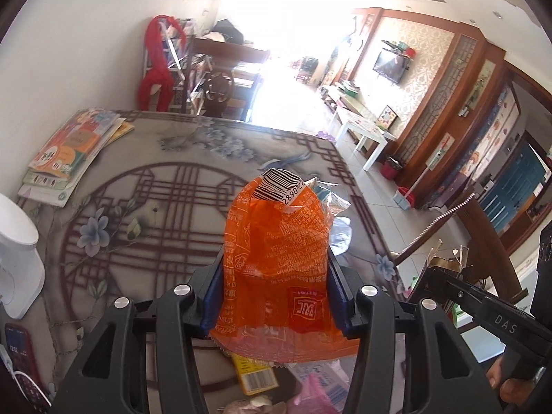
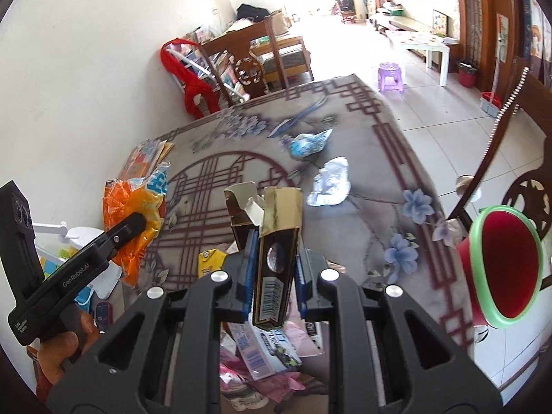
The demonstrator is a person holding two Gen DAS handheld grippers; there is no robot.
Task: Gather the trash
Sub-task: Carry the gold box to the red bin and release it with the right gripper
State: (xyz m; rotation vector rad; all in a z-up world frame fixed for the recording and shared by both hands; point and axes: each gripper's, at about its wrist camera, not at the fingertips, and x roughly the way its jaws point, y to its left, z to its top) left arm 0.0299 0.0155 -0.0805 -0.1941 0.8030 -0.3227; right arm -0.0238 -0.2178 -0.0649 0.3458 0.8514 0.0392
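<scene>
1. The left gripper (image 1: 276, 276) is clamped on an orange wrapper (image 1: 276, 258), lifted clear of the desk (image 1: 145, 214); the wrapper stands up between the pads with its barcode end on top.
2. The right gripper (image 2: 274, 258) is closed tight on a crushed gold and black carton (image 2: 276, 241), also held up off the desk, its torn flaps at the top.
3. So two pieces of trash are in hand but not yet dropped. The red bin (image 2: 507, 269) with a green rim stands beside the right edge of the desk, open mouth showing, and looks like where they are meant to go.
4. Still lying on the desk: a blue and white wrapper (image 2: 307, 143) toward the far edge, and a silver foil scrap (image 2: 329, 183) nearer the right edge.
5. At the near edge, under both grippers, more remains: a yellow packet (image 1: 253, 372), a pink bag (image 2: 272, 383) and a white and blue packet (image 2: 265, 348).
6. The stack of books (image 1: 69, 151) at the far left corner is probably not trash.
7. In my judgement the task is somewhere in the early or middle part: two items lifted, at least five left.
</scene>
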